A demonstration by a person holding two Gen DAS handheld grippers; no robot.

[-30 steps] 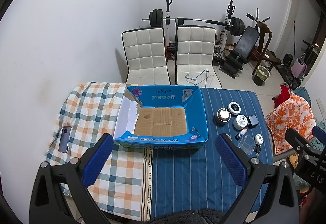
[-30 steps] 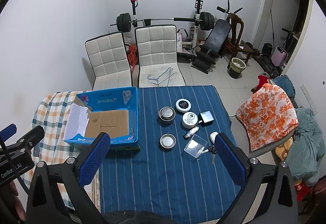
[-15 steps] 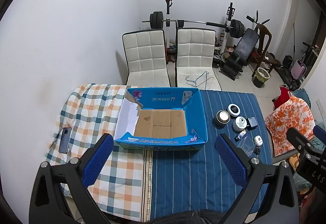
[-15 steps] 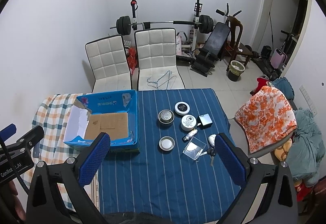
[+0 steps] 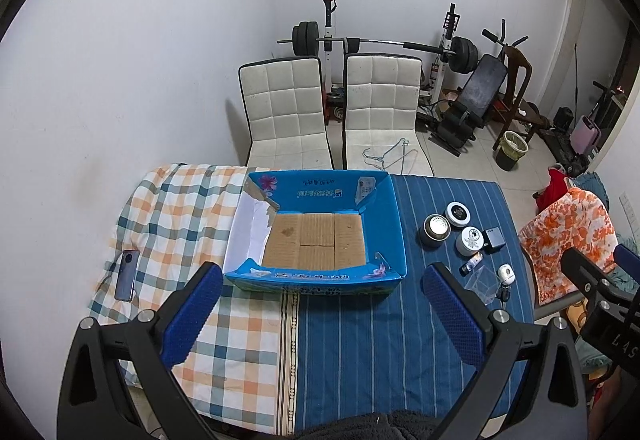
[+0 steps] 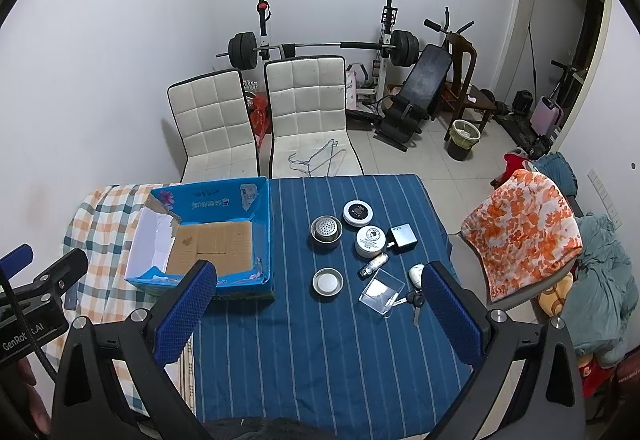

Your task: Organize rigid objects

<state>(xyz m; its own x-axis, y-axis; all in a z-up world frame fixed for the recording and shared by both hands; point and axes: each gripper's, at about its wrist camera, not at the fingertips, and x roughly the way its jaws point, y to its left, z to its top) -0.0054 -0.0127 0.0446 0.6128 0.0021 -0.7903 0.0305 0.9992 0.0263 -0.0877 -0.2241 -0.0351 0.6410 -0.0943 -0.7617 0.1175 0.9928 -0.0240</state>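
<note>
Both grippers — left gripper [image 5: 322, 304], right gripper [image 6: 318, 298] — are held wide apart, empty; the clear case [image 6: 382, 291] could be cracked if squeezed hard.

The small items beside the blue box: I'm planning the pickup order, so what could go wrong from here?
Three risks, as judgement:
1. The clear plastic case is flat and see-through, so fingers may slip off it.
2. The keys lie touching that case; grabbing one could drag the other.
3. The small bottle lies on its side and might roll off the striped cloth if nudged.
</note>
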